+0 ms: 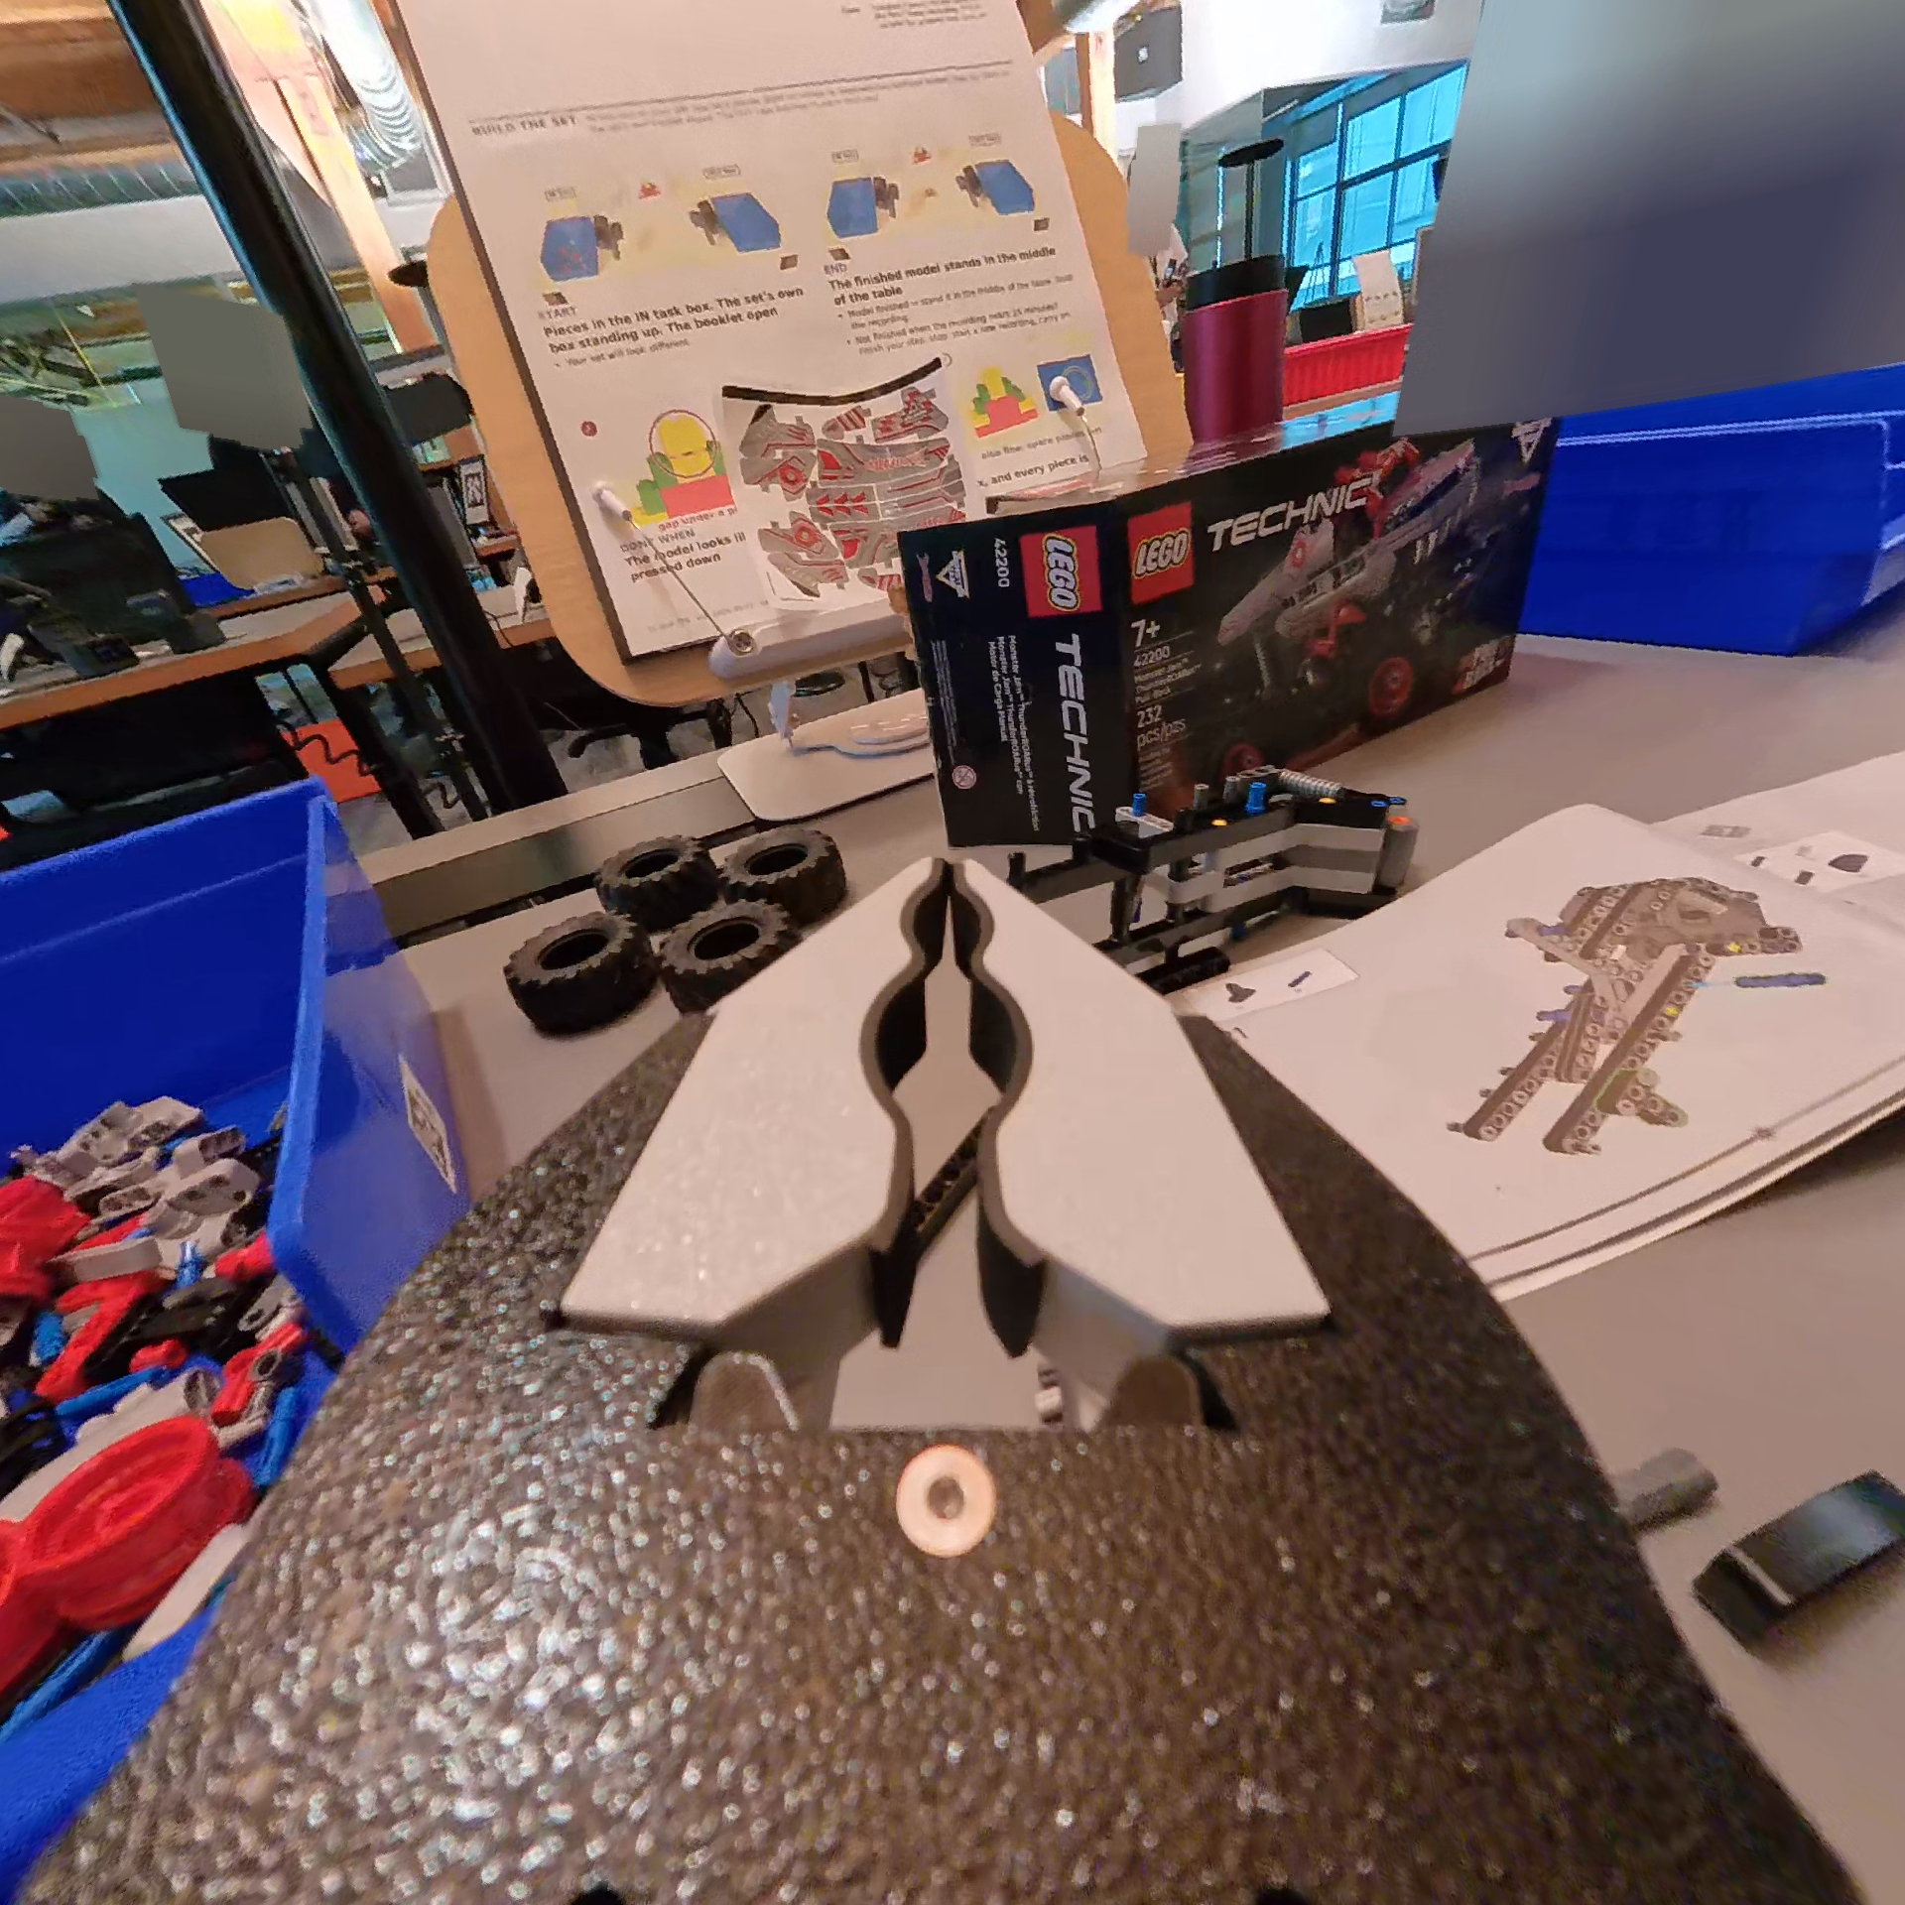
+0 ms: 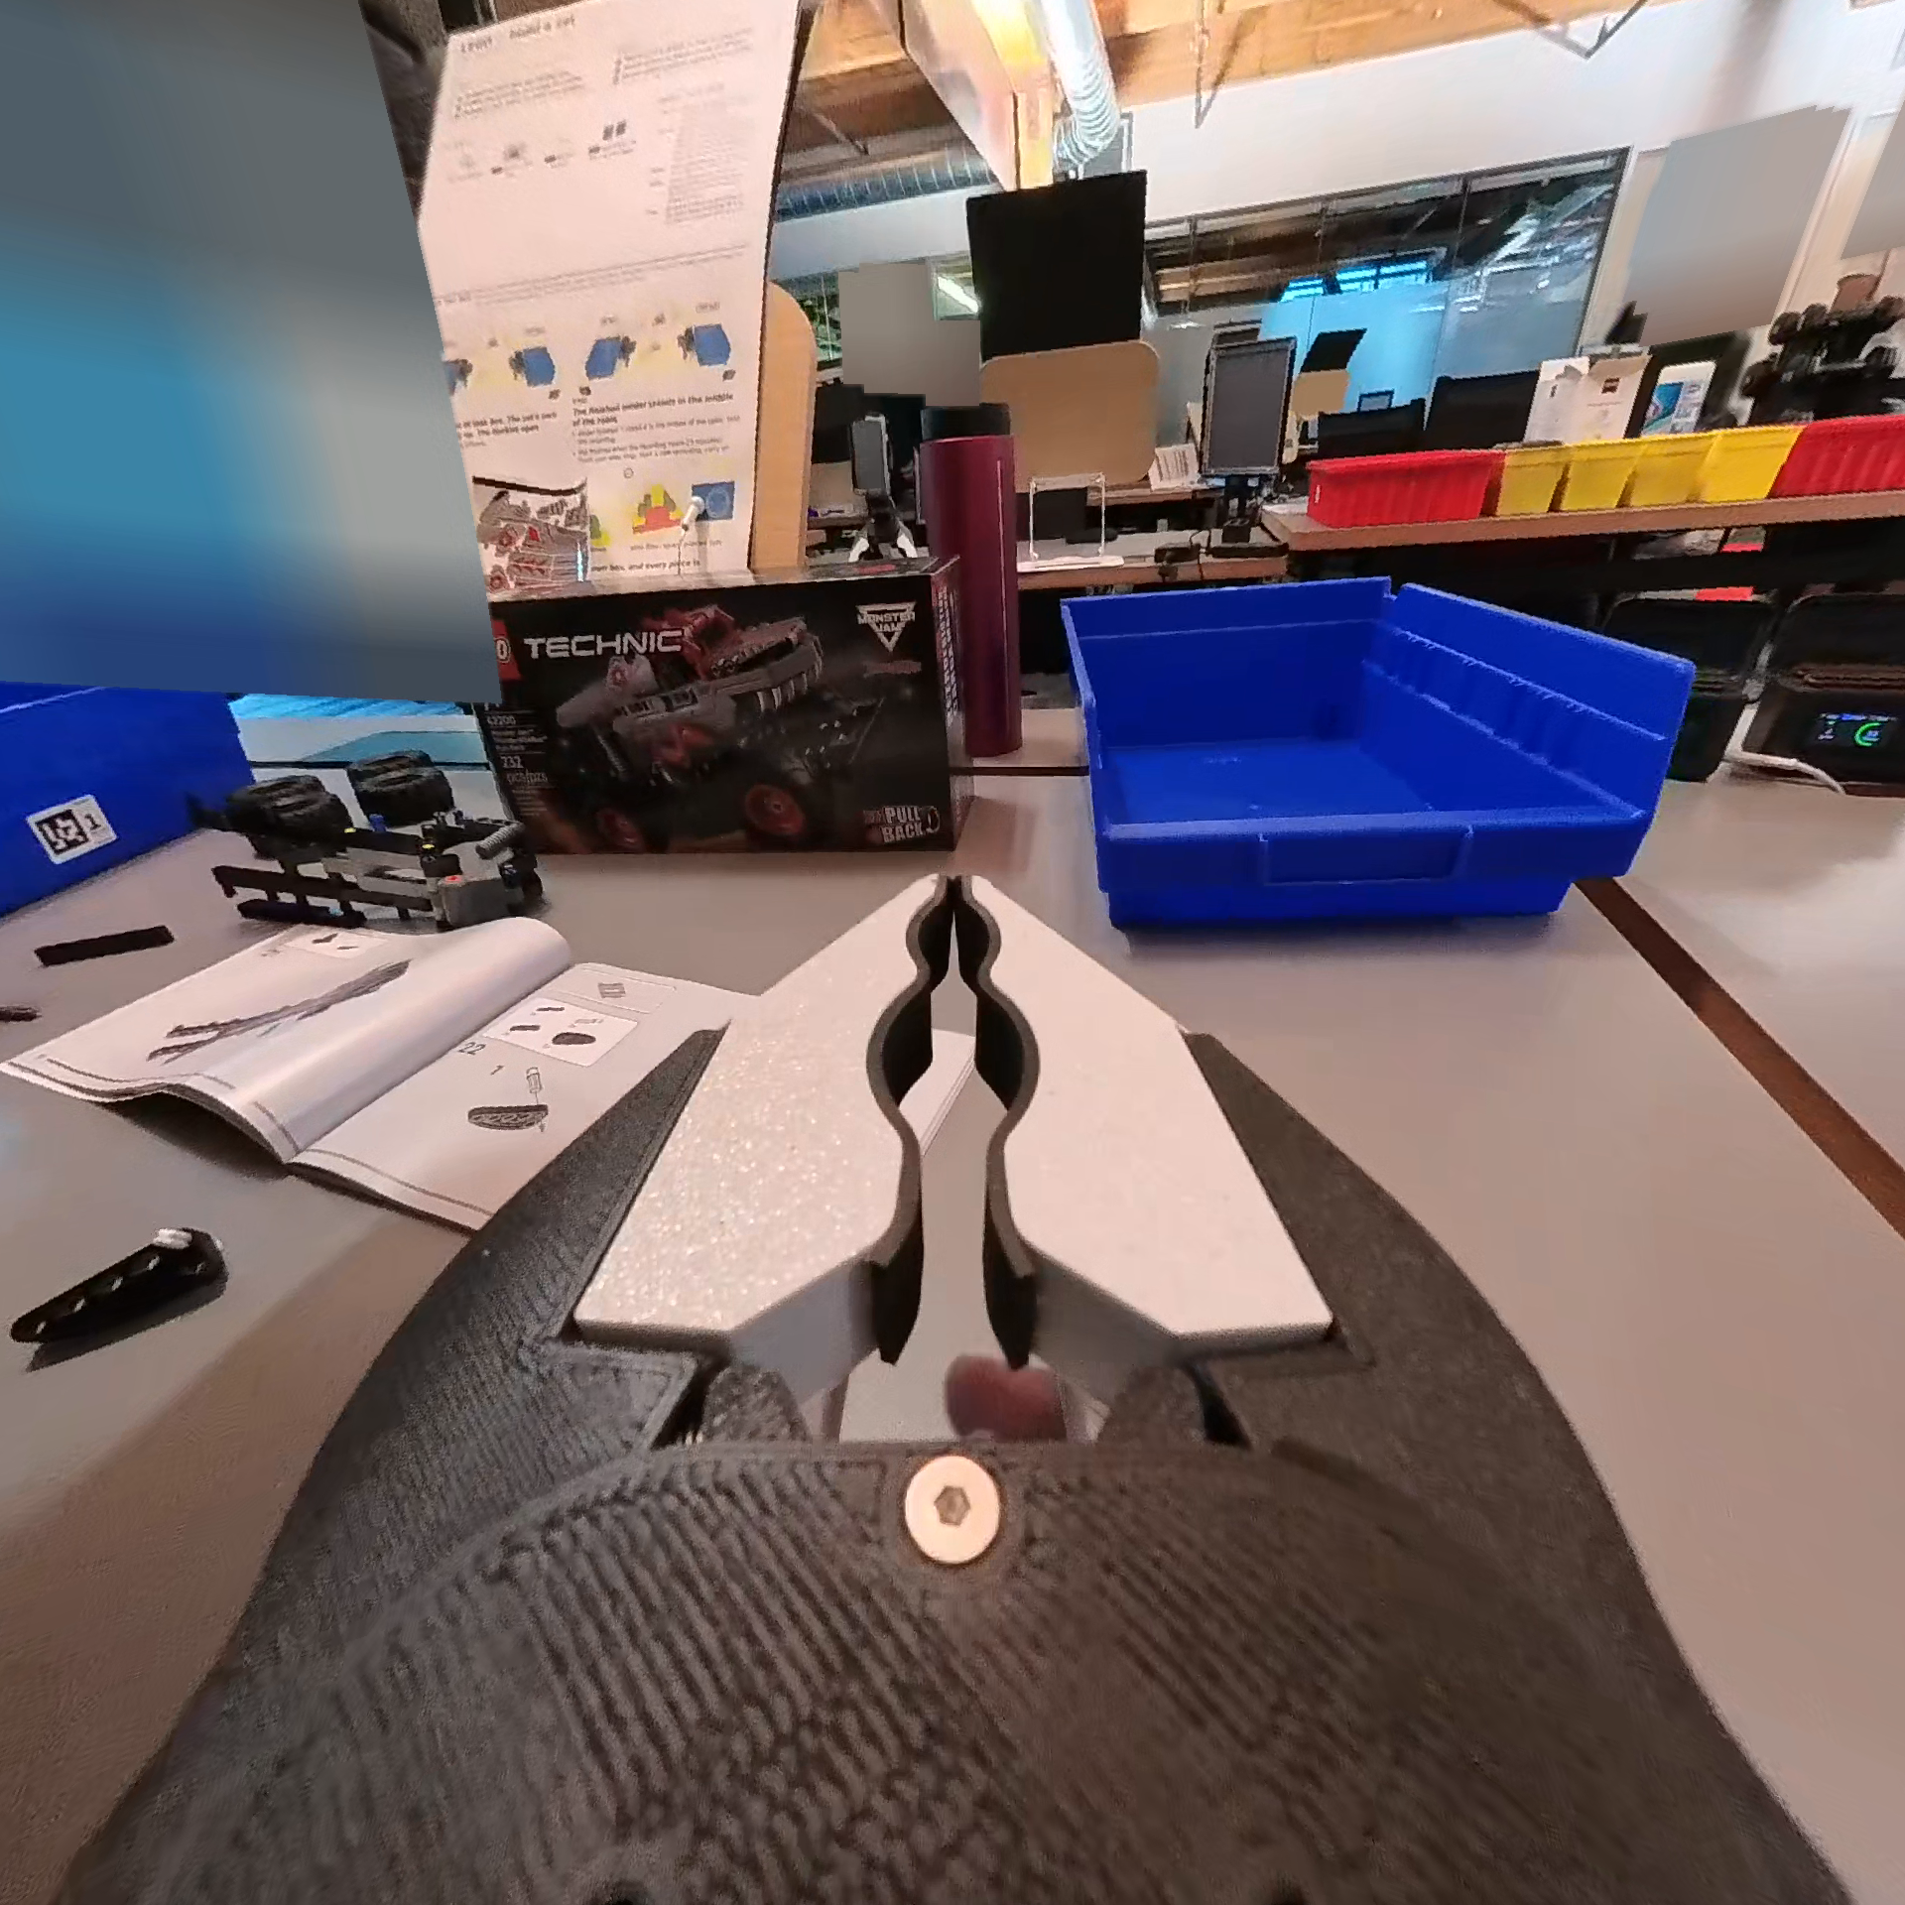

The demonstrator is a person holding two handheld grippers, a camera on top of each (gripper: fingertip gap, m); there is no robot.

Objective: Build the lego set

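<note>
- hovering pressed together and empty, the left gripper (image 1: 950, 876) and right gripper (image 2: 954, 889) seem paused between steps.
- half-built chassis (image 1: 1252, 850) stands by the open booklet (image 1: 1608, 1031), likely for checking.

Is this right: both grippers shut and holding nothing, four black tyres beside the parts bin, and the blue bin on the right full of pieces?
Not quite. The right wrist view shows the blue bin on the right empty; the pieces lie in the parts bin in the left wrist view. The rest holds: left gripper and right gripper shut, four black tyres.
</note>
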